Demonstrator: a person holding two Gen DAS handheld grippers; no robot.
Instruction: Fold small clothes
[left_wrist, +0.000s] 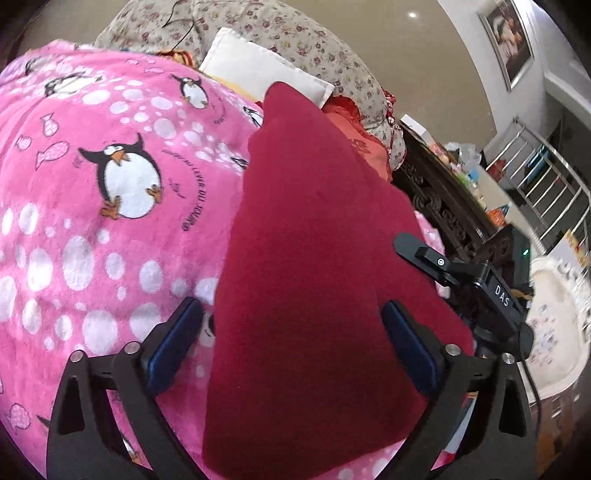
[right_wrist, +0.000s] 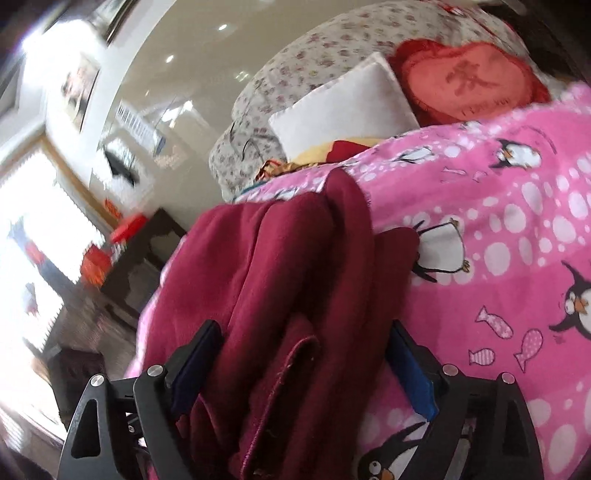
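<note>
A dark red fleece garment (left_wrist: 314, 258) lies on the pink penguin blanket (left_wrist: 92, 206). In the left wrist view it is a smooth flat piece that runs between my left gripper's (left_wrist: 291, 343) wide-open blue-padded fingers (left_wrist: 173, 343). In the right wrist view the same garment (right_wrist: 280, 280) is bunched in thick folds, with a hem edge near the camera, and it passes between my right gripper's (right_wrist: 303, 354) open fingers (right_wrist: 410, 373). Neither pair of pads presses the cloth. The right gripper (left_wrist: 436, 262) shows at the garment's right edge in the left wrist view.
A white pillow (left_wrist: 258, 70), a floral quilt (left_wrist: 317, 48) and a red heart cushion (right_wrist: 465, 81) lie at the bed's far end. A dark carved cabinet (left_wrist: 443, 199) with clutter stands beside the bed. The bed edge drops to a floor at the left in the right wrist view (right_wrist: 92, 325).
</note>
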